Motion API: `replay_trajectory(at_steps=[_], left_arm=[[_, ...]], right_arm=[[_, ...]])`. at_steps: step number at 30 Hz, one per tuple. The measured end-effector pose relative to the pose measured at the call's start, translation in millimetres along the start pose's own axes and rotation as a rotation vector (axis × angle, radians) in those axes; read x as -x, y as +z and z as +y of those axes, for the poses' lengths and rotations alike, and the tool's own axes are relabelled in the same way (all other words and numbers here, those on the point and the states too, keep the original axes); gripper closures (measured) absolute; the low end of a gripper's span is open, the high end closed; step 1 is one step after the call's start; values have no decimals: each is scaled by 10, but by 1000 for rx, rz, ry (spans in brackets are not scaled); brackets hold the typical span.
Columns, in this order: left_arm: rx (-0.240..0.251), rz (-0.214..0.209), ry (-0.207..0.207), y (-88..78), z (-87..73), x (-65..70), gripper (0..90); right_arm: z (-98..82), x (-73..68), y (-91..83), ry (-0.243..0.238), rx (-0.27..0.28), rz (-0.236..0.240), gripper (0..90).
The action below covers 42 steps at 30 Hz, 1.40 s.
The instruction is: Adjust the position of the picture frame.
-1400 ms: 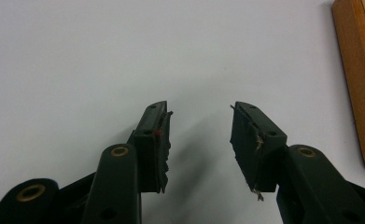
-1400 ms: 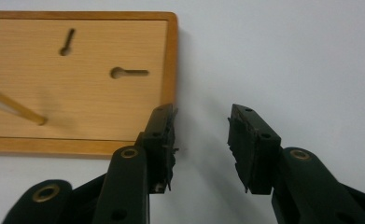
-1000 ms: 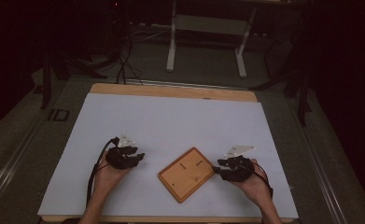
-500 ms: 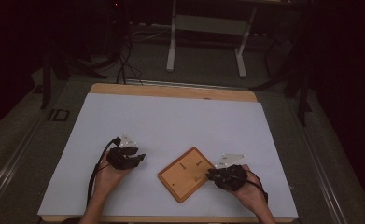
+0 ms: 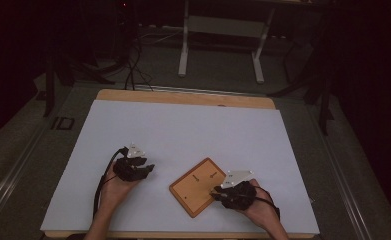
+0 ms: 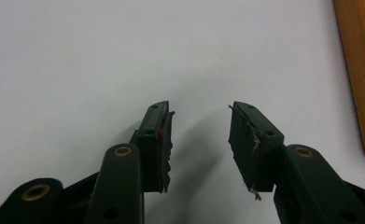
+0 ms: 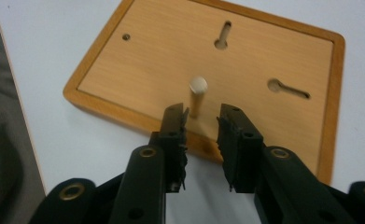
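One short wooden peg (image 7: 198, 94) stands upright on the board (image 5: 198, 186), near the front edge of the desk (image 5: 193, 130). The right tool (image 7: 202, 122) is just before it, its jaws having just opened again, narrow, not pressing it. The left tool (image 6: 199, 135) waits well apart, wide and empty.

A white surface (image 5: 183, 130) with a bare wooden strip along its far edge carries a flat wooden board (image 5: 199, 186). The board lies near the near edge, right of the middle, turned askew to the edges. A short wooden peg (image 7: 198, 95) stands upright on it.
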<state>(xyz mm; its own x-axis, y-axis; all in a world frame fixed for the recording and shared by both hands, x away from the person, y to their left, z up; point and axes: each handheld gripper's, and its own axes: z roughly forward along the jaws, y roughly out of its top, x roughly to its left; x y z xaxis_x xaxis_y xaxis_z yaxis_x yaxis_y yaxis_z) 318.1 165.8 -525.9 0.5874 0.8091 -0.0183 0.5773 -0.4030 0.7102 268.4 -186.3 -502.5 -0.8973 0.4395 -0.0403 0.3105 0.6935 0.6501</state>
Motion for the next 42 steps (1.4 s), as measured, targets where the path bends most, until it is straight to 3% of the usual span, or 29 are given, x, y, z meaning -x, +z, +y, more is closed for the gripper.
replay_trajectory(at_steps=[11,19,28,35,42], left_arm=[[-4,5,-7,-3,-5,-17,577],[-9,5,-2,4,-5,-12,576],[-7,7,-7,-5,-7,-20,576],[-10,7,-5,-2,-7,-22,576],[-14,8,-1,6,-7,-14,576]], right_arm=[[30,-14,159,13,28,-19,743],[30,-32,183,37,46,-19,827],[39,-27,173,45,39,-14,839],[20,52,126,77,38,-73,840],[42,204,85,129,45,-170,841]])
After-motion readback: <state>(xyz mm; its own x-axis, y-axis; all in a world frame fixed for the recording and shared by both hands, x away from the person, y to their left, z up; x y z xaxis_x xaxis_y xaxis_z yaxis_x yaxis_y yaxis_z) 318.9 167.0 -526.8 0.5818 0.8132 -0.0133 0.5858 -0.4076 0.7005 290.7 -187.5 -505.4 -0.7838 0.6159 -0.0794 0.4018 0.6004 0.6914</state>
